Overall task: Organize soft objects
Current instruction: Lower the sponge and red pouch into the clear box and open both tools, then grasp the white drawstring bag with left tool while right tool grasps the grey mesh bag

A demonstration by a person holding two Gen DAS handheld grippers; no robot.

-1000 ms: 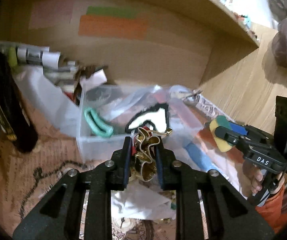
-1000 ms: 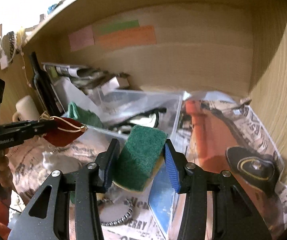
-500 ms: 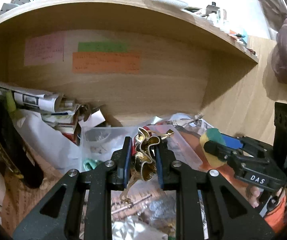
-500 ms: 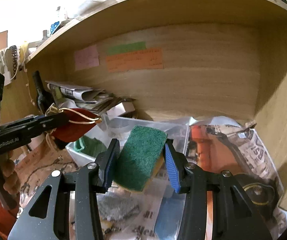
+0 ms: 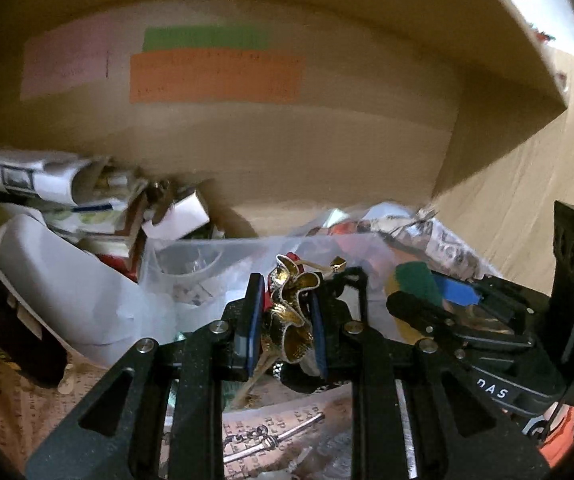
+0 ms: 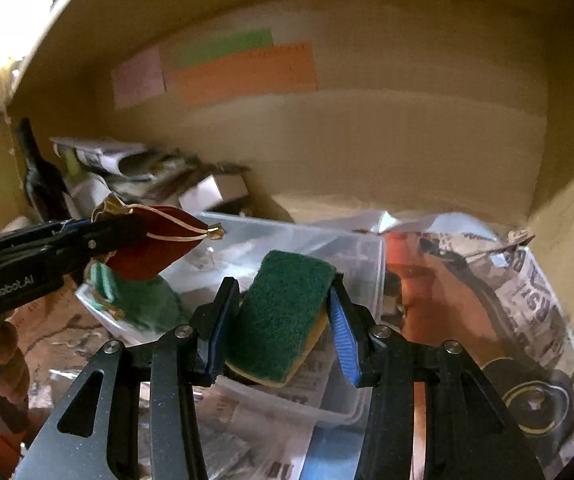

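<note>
Currently, left gripper (image 5: pixel 283 316) clamps the red drawstring pouch (image 6: pixel 155 248); right gripper (image 6: pixel 283 320) clamps the sponge (image 6: pixel 283 316). Both await placement in the clear bin (image 6: pixel 351 240) beyond.

Wood, clear plastic, foam and shiny cloth in a cluttered shelf bay

The shelf back wall (image 5: pixel 327 152) is matt wood grain with flat matt paper labels (image 5: pixel 215 76). The storage bin (image 6: pixel 327 248) is clear, glossy plastic. The sponge (image 6: pixel 283 316) has a rough, fibrous green scouring face over a yellow foam layer. The pouch (image 6: pixel 155 248) is dark red cloth with a soft sheen, its gathered mouth (image 5: pixel 291 312) lined in glossy gold fabric. Printed newspaper (image 6: pixel 527 296) lies creased and matt on the right. Gripper bodies are speckled matt black with ribbed blue pads (image 6: pixel 343 340) and bright metal screws.
</note>
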